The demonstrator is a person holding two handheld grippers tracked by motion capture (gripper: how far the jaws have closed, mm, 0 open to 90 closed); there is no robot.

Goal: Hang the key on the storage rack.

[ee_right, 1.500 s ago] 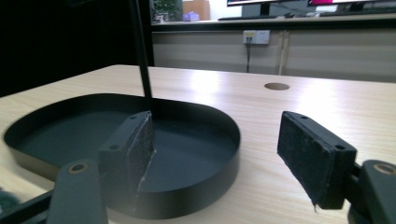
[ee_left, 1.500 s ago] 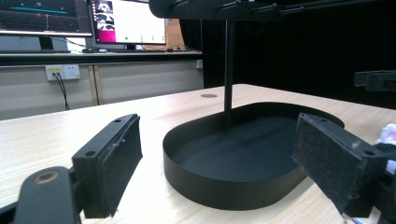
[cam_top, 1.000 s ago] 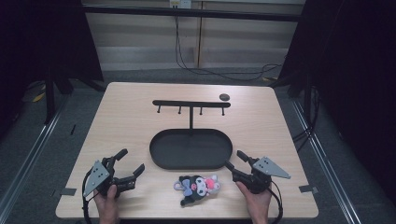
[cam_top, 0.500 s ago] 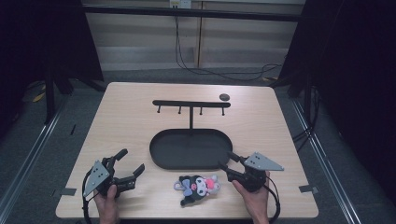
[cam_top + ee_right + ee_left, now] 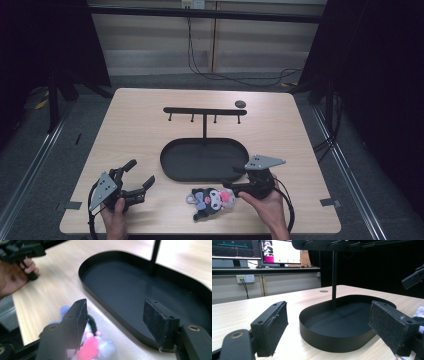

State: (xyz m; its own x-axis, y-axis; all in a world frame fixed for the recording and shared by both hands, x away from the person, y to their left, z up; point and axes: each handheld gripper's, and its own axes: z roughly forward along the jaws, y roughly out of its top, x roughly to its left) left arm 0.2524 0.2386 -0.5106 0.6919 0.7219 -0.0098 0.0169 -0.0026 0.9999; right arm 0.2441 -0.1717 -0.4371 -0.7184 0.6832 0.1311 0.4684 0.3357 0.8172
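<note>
Black right gripper (image 5: pixel 231 183), jaws apart, angles down over the toy (image 5: pixel 212 201); left gripper (image 5: pixel 139 176) rests gaping near the tray (image 5: pixel 172 167).

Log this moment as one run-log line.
left gripper: open, idle on table | right gripper: open, at plush toy | oval tray: nothing in it | hook stand: bare
</note>
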